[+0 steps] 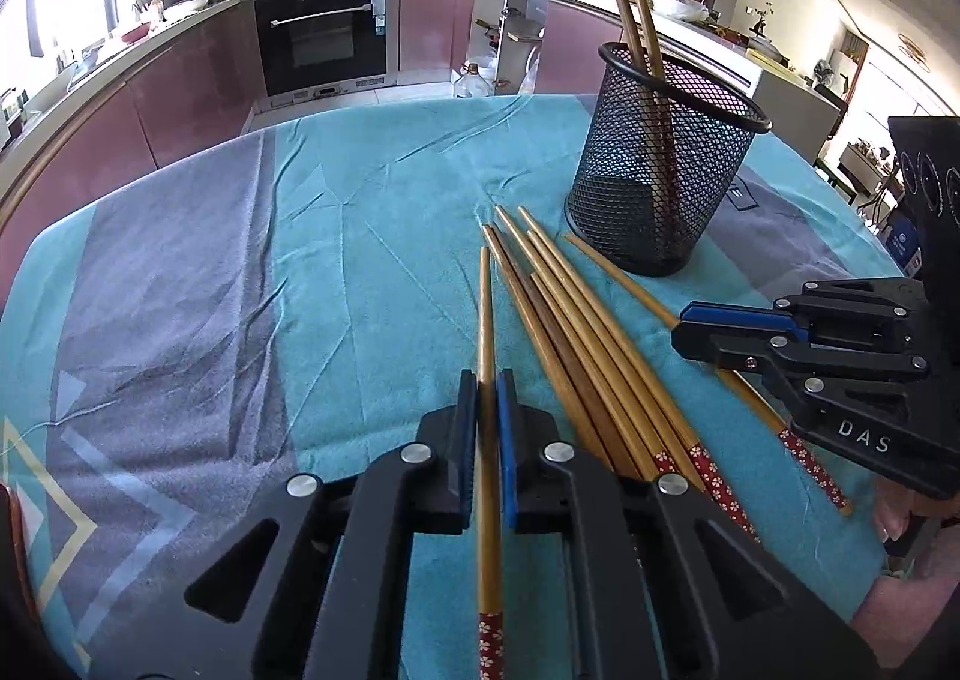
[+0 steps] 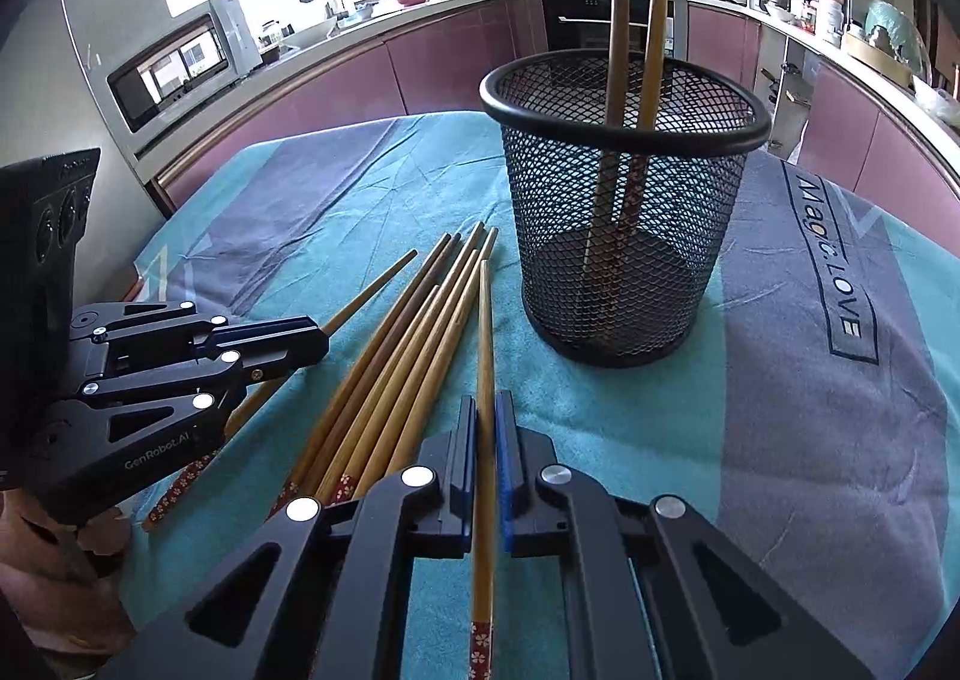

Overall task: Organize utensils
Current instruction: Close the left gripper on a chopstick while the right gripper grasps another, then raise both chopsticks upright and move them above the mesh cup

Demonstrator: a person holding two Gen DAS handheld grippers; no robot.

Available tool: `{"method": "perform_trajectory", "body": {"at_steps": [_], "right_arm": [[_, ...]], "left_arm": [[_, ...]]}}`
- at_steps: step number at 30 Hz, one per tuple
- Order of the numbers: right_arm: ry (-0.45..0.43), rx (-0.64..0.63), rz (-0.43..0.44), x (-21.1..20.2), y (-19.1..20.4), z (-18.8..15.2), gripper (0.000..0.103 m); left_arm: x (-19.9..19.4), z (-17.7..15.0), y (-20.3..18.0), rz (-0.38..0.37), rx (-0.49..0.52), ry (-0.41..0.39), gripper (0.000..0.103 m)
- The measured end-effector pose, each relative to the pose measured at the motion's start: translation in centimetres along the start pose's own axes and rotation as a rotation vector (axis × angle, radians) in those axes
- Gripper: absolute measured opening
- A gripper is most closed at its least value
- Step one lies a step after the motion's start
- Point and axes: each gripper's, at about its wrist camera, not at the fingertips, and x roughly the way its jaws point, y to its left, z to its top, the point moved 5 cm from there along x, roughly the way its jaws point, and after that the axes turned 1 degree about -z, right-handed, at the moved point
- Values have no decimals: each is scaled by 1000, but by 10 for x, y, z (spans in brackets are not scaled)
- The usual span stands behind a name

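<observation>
While both grippers are pointed down at the table, each is closed on one chopstick. Farthest left, the left gripper (image 1: 487,398) is seen with its jaws drawn almost together, and a single chopstick (image 1: 487,320) is pinched between the pads. That stick runs back between the fingers, with its red flowered end towards the camera and its plain tip resting on the blue and grey cloth (image 1: 210,272).

Just to the right of it, a bundle of loose chopsticks (image 1: 576,332) is spread on the cloth, fanned slightly, with the tips aimed towards the cup and the red patterned ends nearer the person. No gripper is touching them.

Further right, the right gripper (image 2: 486,422) is closed in the same way, and another chopstick (image 2: 485,344) is clamped between its pads, its tip stopping just short of the cup's base. In the left wrist view this gripper (image 1: 681,329) is seen from the side, lying over the rightmost stick.

Beyond the bundle and to the right, a black mesh cup (image 2: 624,236) is set upright on the cloth. Two chopsticks (image 2: 618,20) are standing inside it, leaned against the far rim, thin ends up. A kitchen counter with an oven (image 1: 327,32) is visible behind the table.
</observation>
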Motion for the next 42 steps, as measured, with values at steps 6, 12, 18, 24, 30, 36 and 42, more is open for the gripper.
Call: {"method": "perform_trajectory", "body": {"at_steps": [6,12,18,24,30,36,42], "right_arm": [[-42,-2,54,-19,-1,1,5],[-107,6,117,-48,-2,7,5],[-194,11,143,-81,-5,18,5],[-268,27,164,-104,-9,30,5],[-329,27,172,-122,-15,40,5],[-376,14,167,-137,-20,52,5],[-432,-6,140,-156,-28,75,5]], "left_arm": [[-15,4,4,-15,-19,-35,7],[-41,13,3,-56,-27,-94,7],[-76,26,1,-147,-31,-166,7],[-111,42,-5,-214,-19,-247,7],[-140,59,-11,-262,-16,-322,7],[-157,79,-14,-279,-20,-385,7],[-169,110,-18,-276,-17,-447,7]]}}
